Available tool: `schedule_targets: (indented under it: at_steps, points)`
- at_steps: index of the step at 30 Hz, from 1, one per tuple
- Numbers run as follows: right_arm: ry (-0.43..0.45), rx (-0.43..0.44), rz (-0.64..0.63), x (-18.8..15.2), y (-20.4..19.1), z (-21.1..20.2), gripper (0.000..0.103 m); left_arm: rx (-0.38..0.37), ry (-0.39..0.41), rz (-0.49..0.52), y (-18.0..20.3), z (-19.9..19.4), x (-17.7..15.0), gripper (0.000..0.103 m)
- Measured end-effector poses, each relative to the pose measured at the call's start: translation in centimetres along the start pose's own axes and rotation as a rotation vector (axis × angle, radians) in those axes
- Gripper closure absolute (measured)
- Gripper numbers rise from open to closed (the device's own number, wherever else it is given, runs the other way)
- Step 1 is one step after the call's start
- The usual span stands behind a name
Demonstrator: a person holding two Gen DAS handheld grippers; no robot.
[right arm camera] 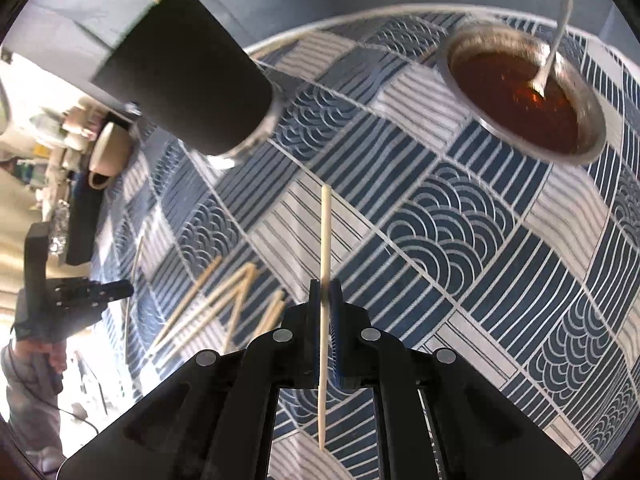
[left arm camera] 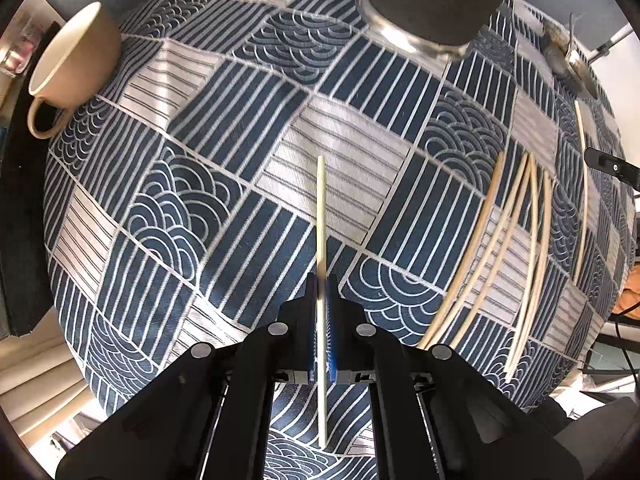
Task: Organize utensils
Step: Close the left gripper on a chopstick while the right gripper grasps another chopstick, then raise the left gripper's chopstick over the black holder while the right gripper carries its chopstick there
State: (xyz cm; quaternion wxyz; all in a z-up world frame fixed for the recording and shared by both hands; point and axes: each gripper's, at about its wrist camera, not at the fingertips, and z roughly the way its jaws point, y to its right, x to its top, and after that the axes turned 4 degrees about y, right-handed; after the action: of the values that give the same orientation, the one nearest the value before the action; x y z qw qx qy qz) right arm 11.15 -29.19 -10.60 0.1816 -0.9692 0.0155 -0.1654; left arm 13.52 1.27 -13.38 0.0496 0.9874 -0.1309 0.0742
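My left gripper [left arm camera: 321, 286] is shut on a pale wooden chopstick [left arm camera: 320, 216], held above the blue-and-white patterned tablecloth [left arm camera: 200, 184]. My right gripper [right arm camera: 325, 292] is likewise shut on another chopstick [right arm camera: 325, 236], lifted off the cloth. Several loose chopsticks [left arm camera: 516, 236] lie on the cloth to the right in the left wrist view, and the same chopstick pile [right arm camera: 224, 304] shows blurred at lower left in the right wrist view. A tall dark cylindrical holder [left arm camera: 432, 4] with a metal rim stands at the far side; this dark holder [right arm camera: 188, 76] is upper left in the right wrist view.
A beige cup [left arm camera: 72, 64] sits at the table's left edge. A metal bowl [right arm camera: 520, 92] of dark red sauce with a spoon [right arm camera: 554, 40] stands at the far right. The left gripper [right arm camera: 100, 292], held by a person's hand, shows at the left of the right wrist view.
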Motion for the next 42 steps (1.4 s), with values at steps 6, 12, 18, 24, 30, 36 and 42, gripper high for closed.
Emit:
schedule_targets:
  at_steps: [6, 12, 18, 24, 30, 36, 42]
  points:
    - [0.077, 0.077, -0.046, 1.1, -2.7, -2.4, 0.099, -0.035, 0.076, -0.006, -1.2, -3.8, 2.1, 0.098]
    - [0.144, 0.150, -0.085, 2.1, -4.9, -4.5, 0.101, -0.054, 0.142, 0.010, 1.2, -7.3, 1.6, 0.098]
    - [0.155, 0.146, -0.102, 2.5, -5.8, -5.0, 0.101, -0.058, 0.189, 0.030, 3.1, -8.6, 1.4, 0.098]
    - [0.158, 0.139, -0.119, 3.1, -6.3, -5.2, 0.101, -0.058, 0.244, 0.035, 3.4, -11.1, 2.6, 0.098]
    - [0.055, 0.052, -0.115, 3.1, -5.7, -2.1, 0.096, -0.067, 0.269, 0.044, 3.8, -12.2, 3.3, 0.098]
    - [-0.040, -0.047, -0.102, 3.2, -5.2, 2.2, 0.072, -0.073, 0.281, 0.028, 3.5, -12.9, 3.3, 0.098]
    - [-0.120, -0.203, -0.103, 4.1, -5.9, 6.0, 0.072, -0.073, 0.297, -0.003, 2.8, -13.6, 2.5, 0.098]
